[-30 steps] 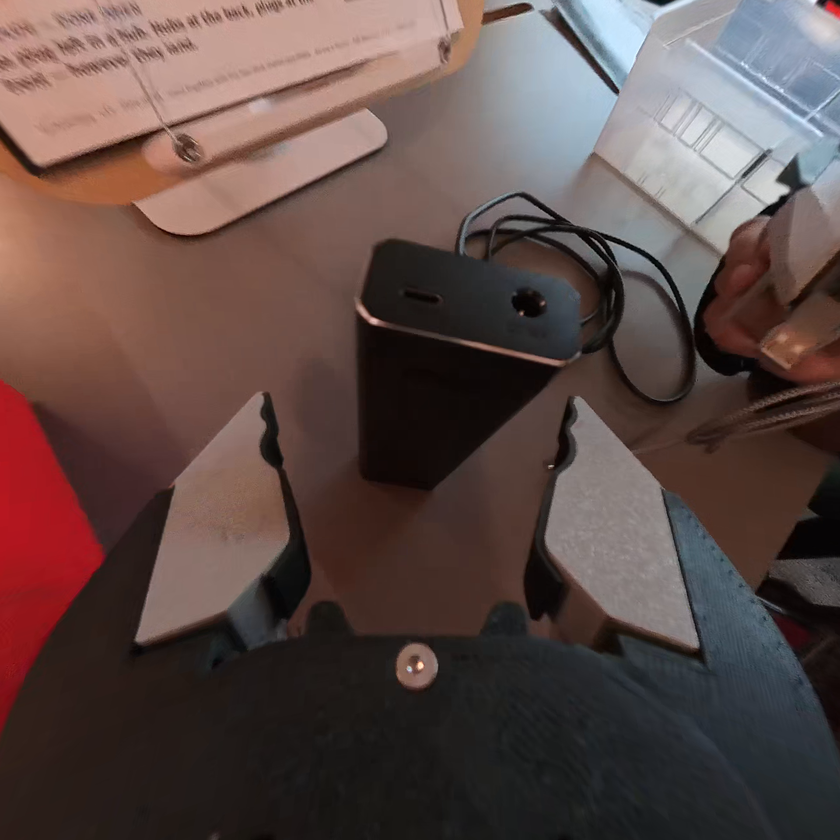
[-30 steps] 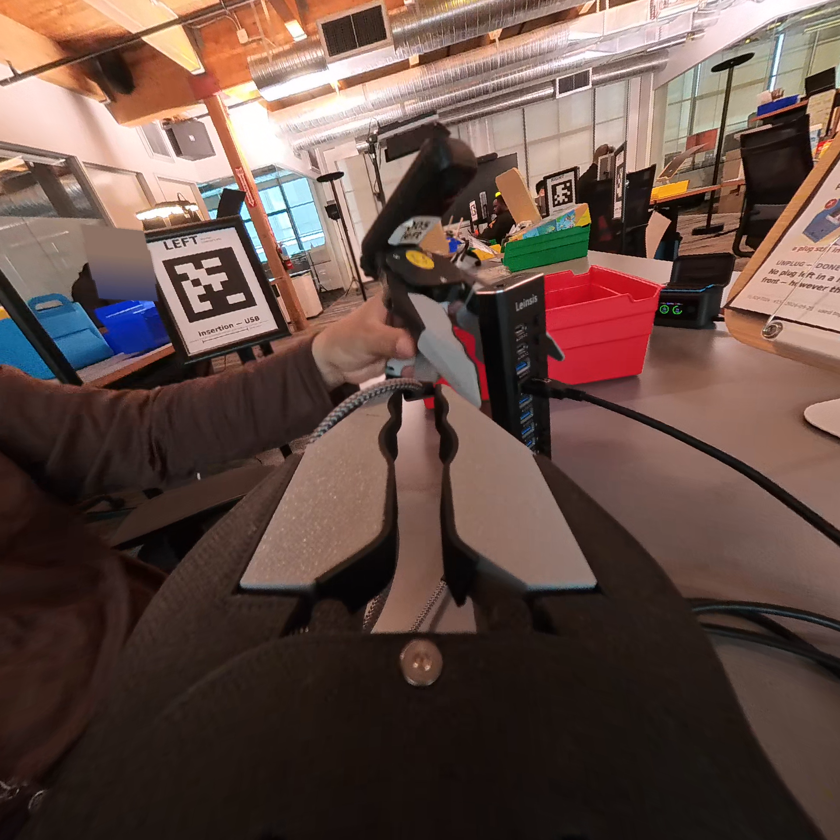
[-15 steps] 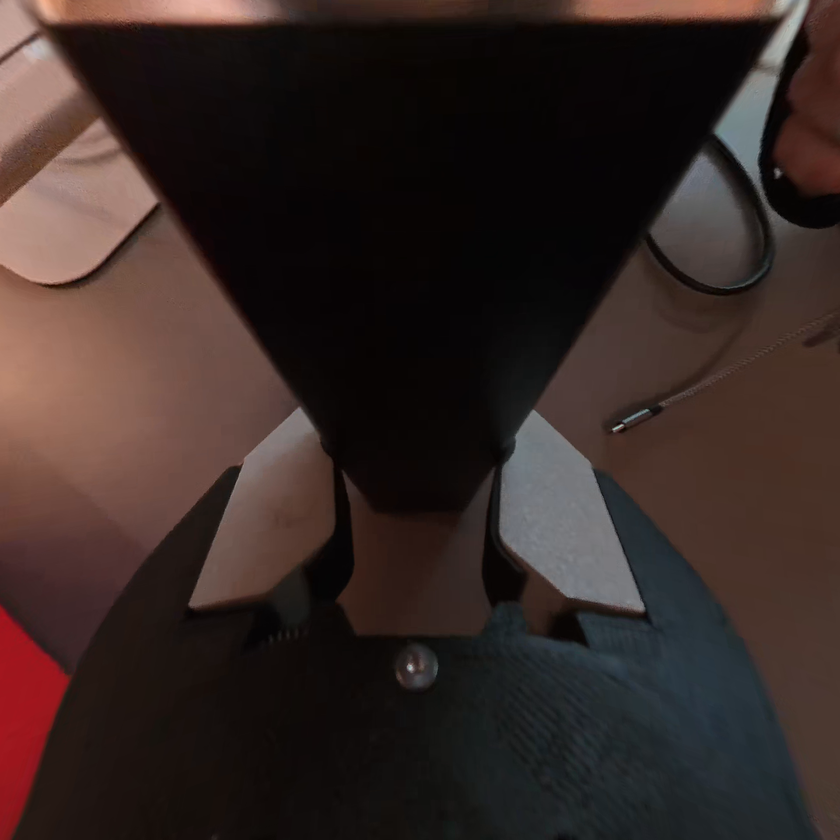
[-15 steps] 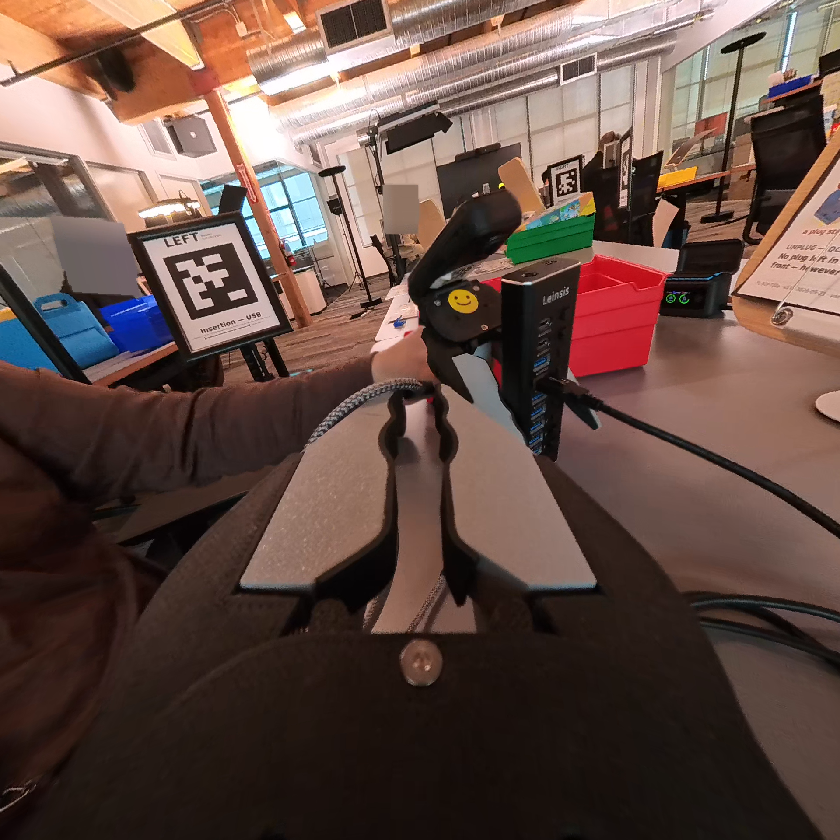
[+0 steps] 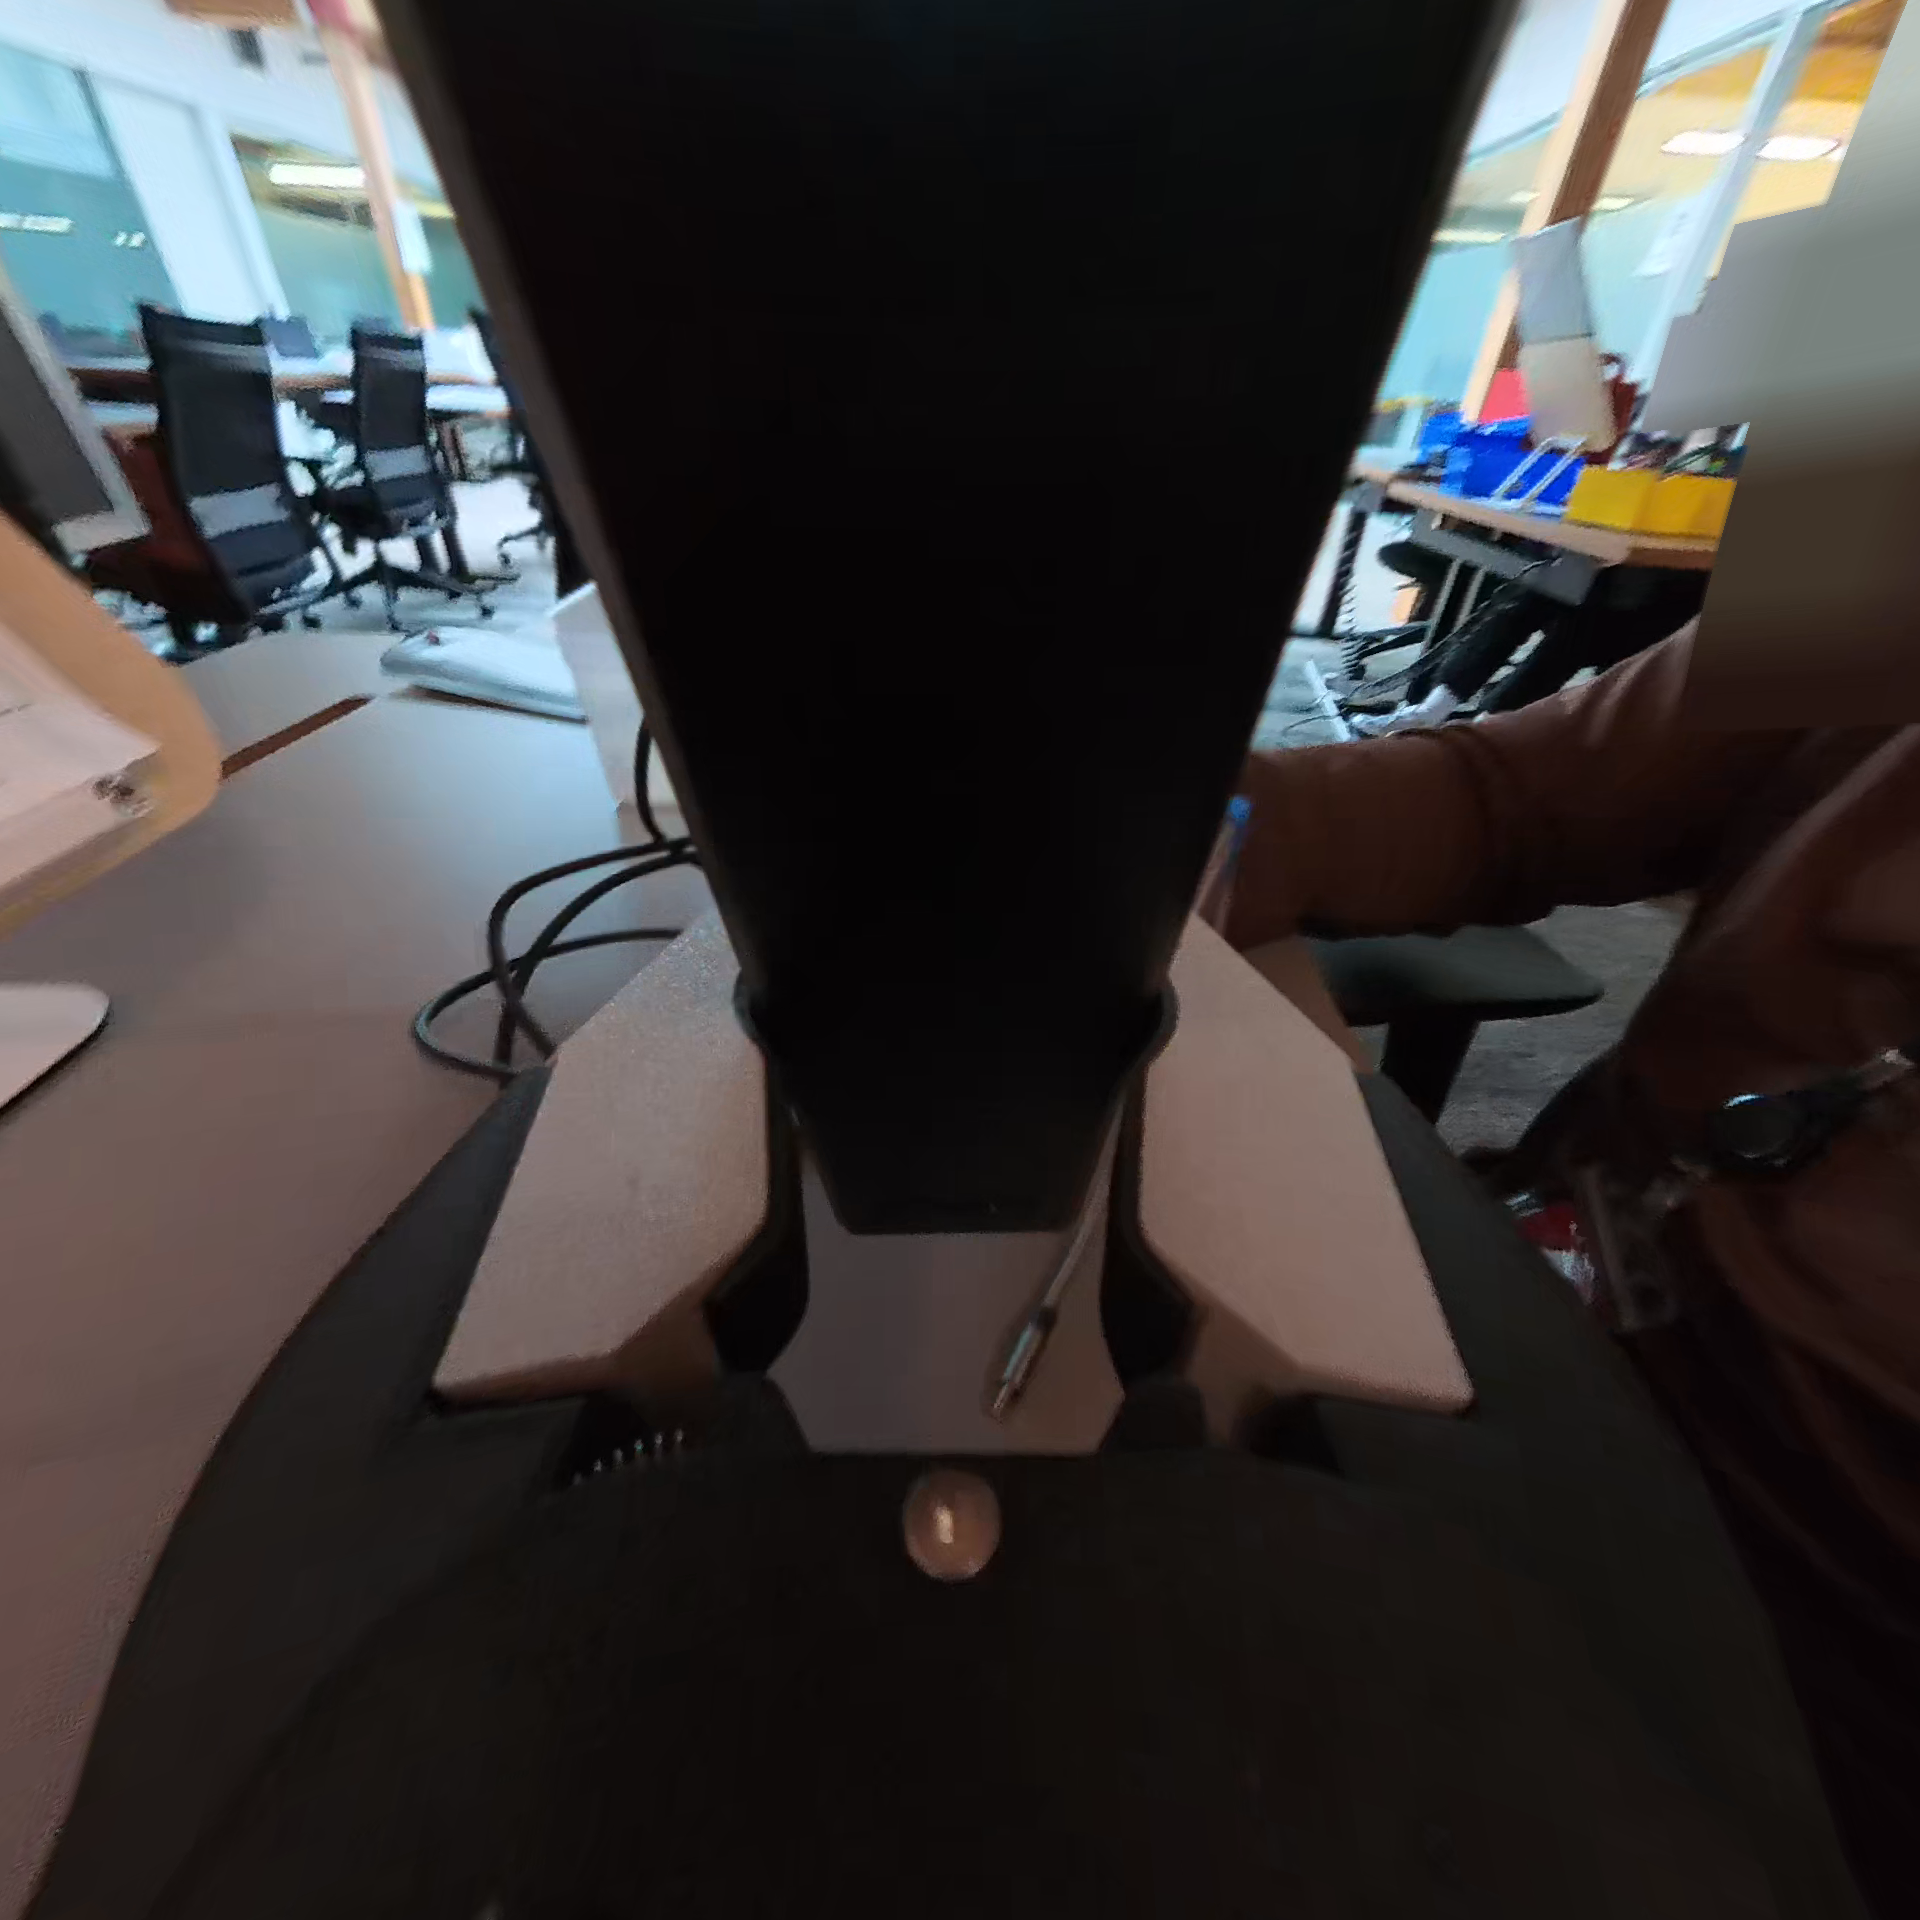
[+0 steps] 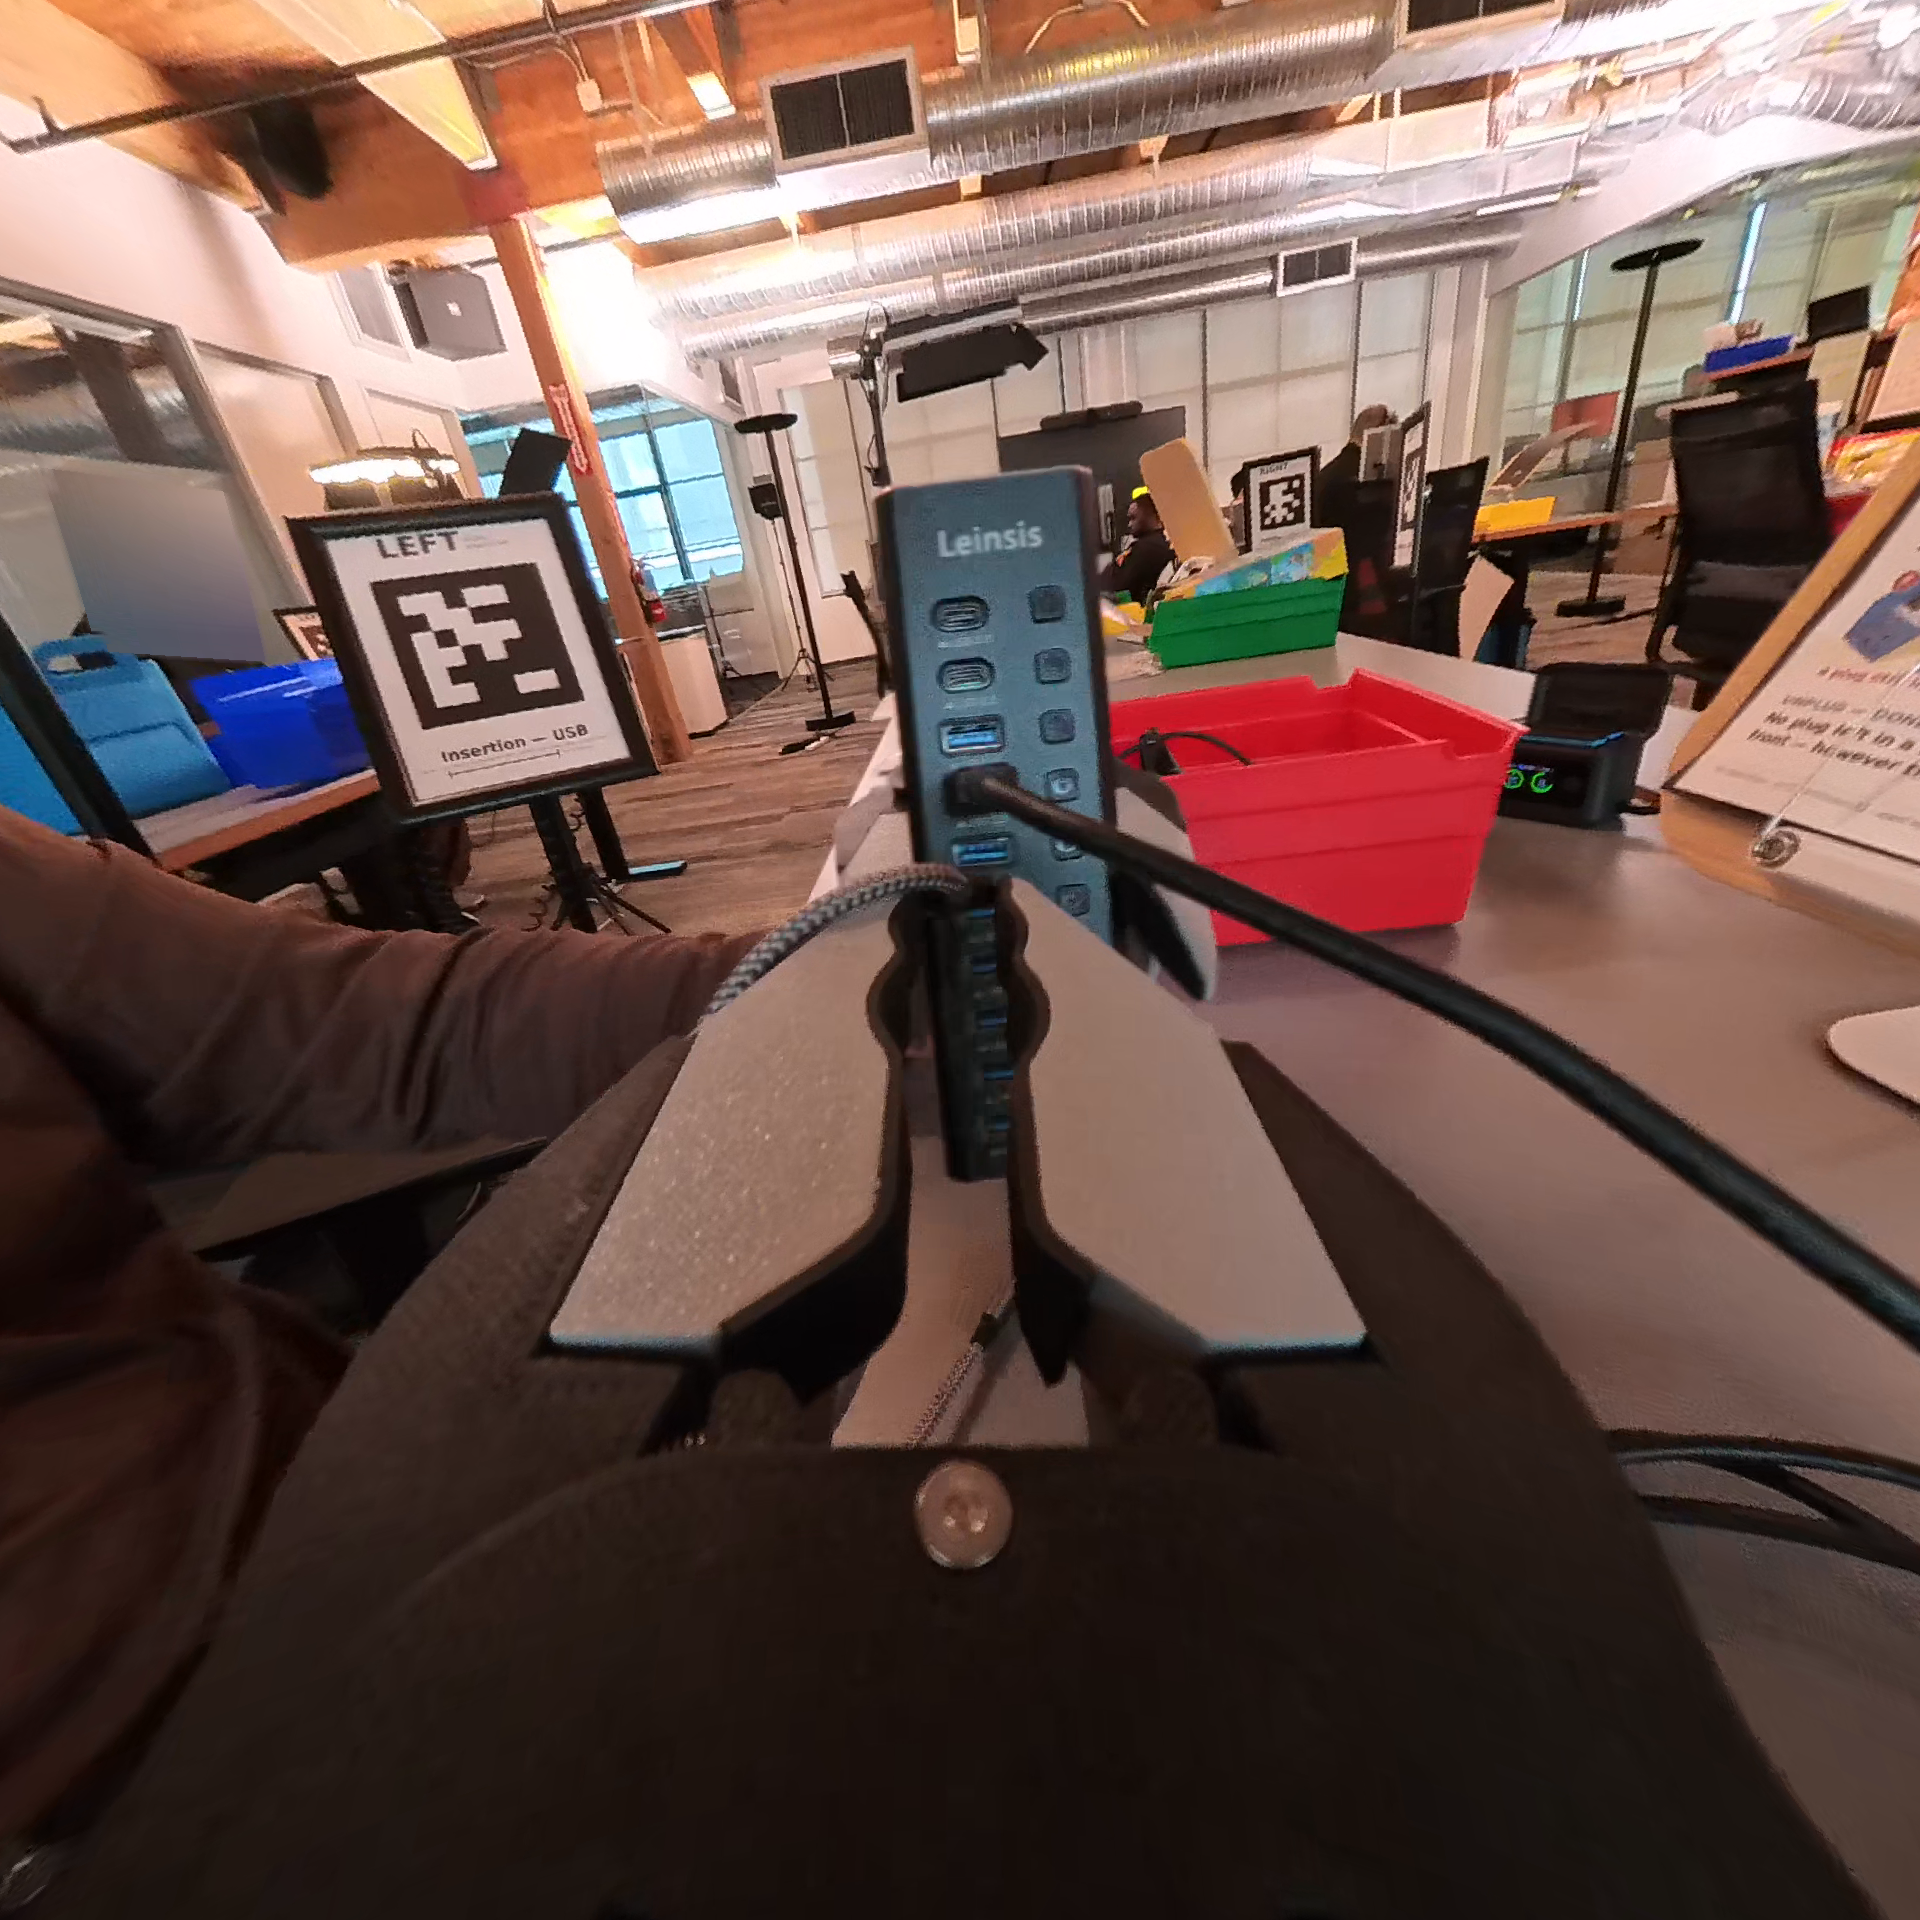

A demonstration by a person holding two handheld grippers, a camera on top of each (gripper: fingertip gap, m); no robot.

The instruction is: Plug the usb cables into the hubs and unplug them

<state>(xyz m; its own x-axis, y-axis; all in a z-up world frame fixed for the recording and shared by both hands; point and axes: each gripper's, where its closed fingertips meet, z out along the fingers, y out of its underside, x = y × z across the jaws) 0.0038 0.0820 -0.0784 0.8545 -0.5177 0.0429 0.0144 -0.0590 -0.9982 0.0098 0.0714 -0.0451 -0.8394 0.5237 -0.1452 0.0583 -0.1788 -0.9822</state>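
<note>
You are working in an open-plan office fitted out as a lab: exposed silver ducts [image 6: 1039, 197] are running under a timber ceiling, and black office chairs [image 5: 229, 468] are standing at long desks. Framed marker signs [image 6: 473, 649] and red [image 6: 1320, 790], green [image 6: 1247, 618] and blue [image 6: 281, 717] parts bins are sitting around you.

Right gripper [image 6: 956, 997] closed on braided cable [image 6: 831, 914], facing upright hub [image 6: 992, 727], black cable [image 6: 1455, 1023] plugged in

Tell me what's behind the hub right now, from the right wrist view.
Behind the hub, a finger of the left gripper shows beside it, with a red bin farther back on the table. The hub's rear face is hidden.
</note>
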